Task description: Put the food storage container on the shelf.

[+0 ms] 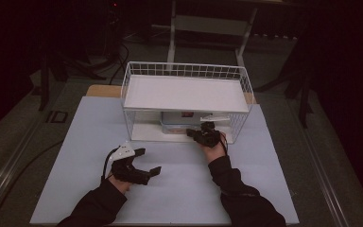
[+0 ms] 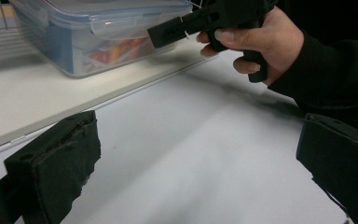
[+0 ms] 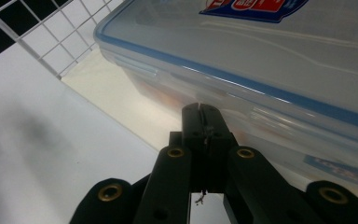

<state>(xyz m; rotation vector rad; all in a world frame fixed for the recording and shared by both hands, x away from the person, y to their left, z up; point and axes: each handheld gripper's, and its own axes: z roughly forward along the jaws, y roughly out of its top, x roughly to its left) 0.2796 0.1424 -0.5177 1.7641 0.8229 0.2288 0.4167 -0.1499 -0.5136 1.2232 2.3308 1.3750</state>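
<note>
Right gripper (image 3: pixel 204 140): I read its jaws pressed together, empty, tips just short of the clear storage box (image 3: pixel 279 56) directly ahead on the wire rack's (image 1: pixel 137 75) lower shelf, long side across. Left gripper (image 1: pixel 146 163): jaws spread, well apart from it.

The plastic container (image 1: pixel 179 124) is a clear rectangular box with a blue-rimmed snap-lock lid, which is on and closed. A red and blue label sits on the lid top, and a side latch flap lies folded down against the wall. Orange and red contents show through the wall, too blurred to identify. It stands upright and level on the white lower shelf (image 1: pixel 144 133) of the wire rack (image 1: pixel 187 71), beneath the upper shelf, toward the right half of that shelf and close to its front edge. The rack stands at the far edge of the bench (image 1: pixel 179 189).
</note>
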